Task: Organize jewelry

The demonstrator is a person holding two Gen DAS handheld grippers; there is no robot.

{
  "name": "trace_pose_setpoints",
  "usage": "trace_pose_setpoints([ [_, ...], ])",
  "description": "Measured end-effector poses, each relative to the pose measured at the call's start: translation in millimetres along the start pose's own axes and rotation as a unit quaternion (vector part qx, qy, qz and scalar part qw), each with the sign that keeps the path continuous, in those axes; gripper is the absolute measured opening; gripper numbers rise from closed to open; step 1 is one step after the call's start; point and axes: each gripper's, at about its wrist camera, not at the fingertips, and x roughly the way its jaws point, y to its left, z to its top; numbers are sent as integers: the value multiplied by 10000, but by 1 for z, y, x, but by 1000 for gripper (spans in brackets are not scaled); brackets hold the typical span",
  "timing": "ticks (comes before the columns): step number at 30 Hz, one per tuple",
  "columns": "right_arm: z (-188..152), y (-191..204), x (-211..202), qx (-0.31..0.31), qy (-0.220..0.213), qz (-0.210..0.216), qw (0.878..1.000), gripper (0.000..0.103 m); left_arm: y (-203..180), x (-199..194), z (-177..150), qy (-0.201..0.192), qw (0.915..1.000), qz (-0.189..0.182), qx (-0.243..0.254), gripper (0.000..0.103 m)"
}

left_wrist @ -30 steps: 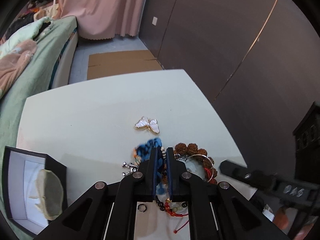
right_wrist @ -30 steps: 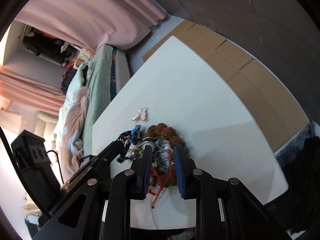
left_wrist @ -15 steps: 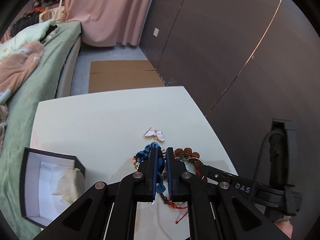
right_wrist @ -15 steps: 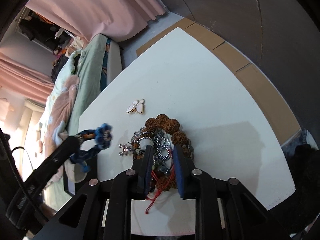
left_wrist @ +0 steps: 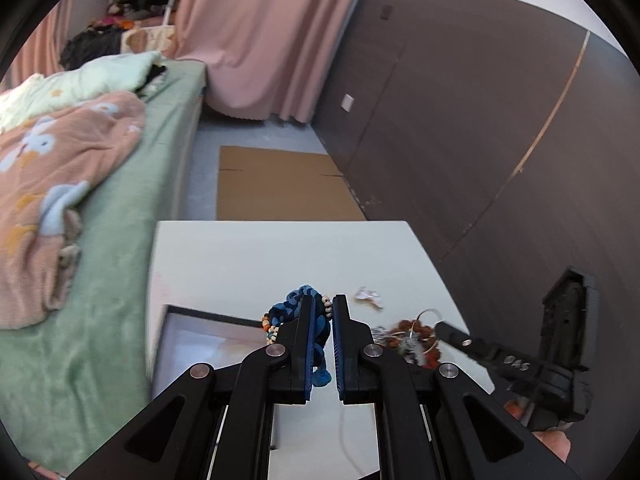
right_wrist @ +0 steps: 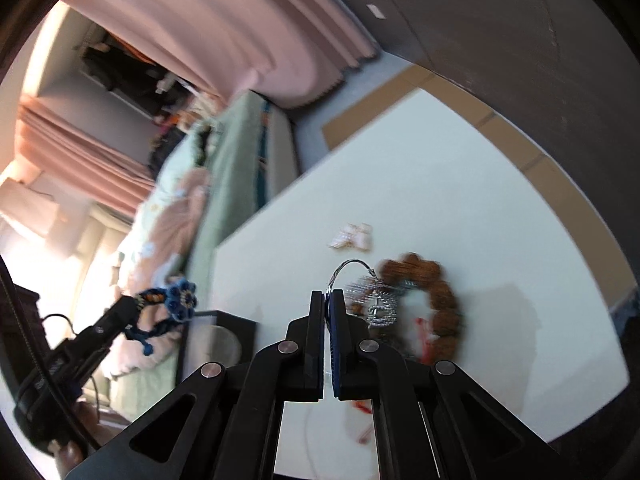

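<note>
Left hand-held gripper (left_wrist: 320, 312) clamped on blue braided bracelet (left_wrist: 298, 306), lifted above open black box (left_wrist: 200, 332) at left edge of white desk (left_wrist: 280, 256). Right hand-held gripper (right_wrist: 329, 300) just closed, pinching thin silver wire hoop (right_wrist: 352, 266), pads nearly together. Beyond and right of it, blurred brown bead bracelet (right_wrist: 444, 296) with silver chain (right_wrist: 380, 308) inside, lying on desk. Farther ahead, pale butterfly clip (right_wrist: 352, 236). Green bed (left_wrist: 100, 280) off to the left
</note>
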Motion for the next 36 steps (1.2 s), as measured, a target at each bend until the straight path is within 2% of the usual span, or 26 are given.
trace_pose_setpoints([
  [7, -9, 45, 0, -331, -299, 1046, 9935, 4, 41, -9, -7, -16, 9985, 347, -430, 8],
  [12, -20, 74, 17, -499, -109, 1555, 9865, 4, 63, -12, -11, 162, 9956, 316, -872, 12],
  [14, -24, 83, 23, -556, -38, 1741, 9831, 4, 67, -20, -12, 64, 9954, 342, -896, 25],
  [16, -28, 94, 28, -631, 27, 1892, 9799, 4, 69, -30, -13, -137, 9952, 344, -908, 65],
  [18, -32, 103, 36, -697, 115, 1960, 9781, 4, 71, -42, -14, -435, 9939, 349, -953, 85],
  [19, -35, 107, 40, -729, 167, 1968, 9776, 4, 72, -47, -14, -561, 9930, 347, -982, 90],
  [21, -39, 114, 50, -767, 324, 2044, 9753, 4, 78, -55, -13, -698, 9911, 342, -1082, 91],
  [24, -48, 126, 67, -860, 785, 2195, 9686, 5, 85, -57, -12, -662, 9896, 333, -1232, 91],
  [25, -52, 131, 74, -910, 979, 2123, 9680, 9, 86, -58, -12, -657, 9891, 332, -1271, 91],
  [26, -55, 134, 77, -954, 1103, 2033, 9682, 25, 87, -59, -12, -659, 9887, 330, -1304, 91],
  [27, -57, 134, 78, -985, 1170, 1934, 9691, 49, 87, -59, -13, -674, 9883, 325, -1331, 91],
  [28, -57, 132, 74, -986, 1091, 1774, 9731, 55, 86, -60, -13, -685, 9882, 324, -1332, 91],
  [31, -51, 116, 46, -948, 562, 1685, 9795, 64, 78, -59, -13, -718, 9894, 273, -1233, 91],
  [33, -45, 103, 30, -841, 285, 1628, 9827, 75, 68, -54, -12, -700, 9913, 208, -1099, 91],
  [34, -41, 92, 19, -728, 84, 1522, 9856, 76, 62, -51, -11, -681, 9923, 163, -1017, 91],
  [36, -34, 76, 9, -572, -38, 1399, 9885, 76, 50, -45, -11, -637, 9939, 103, -894, 91],
])
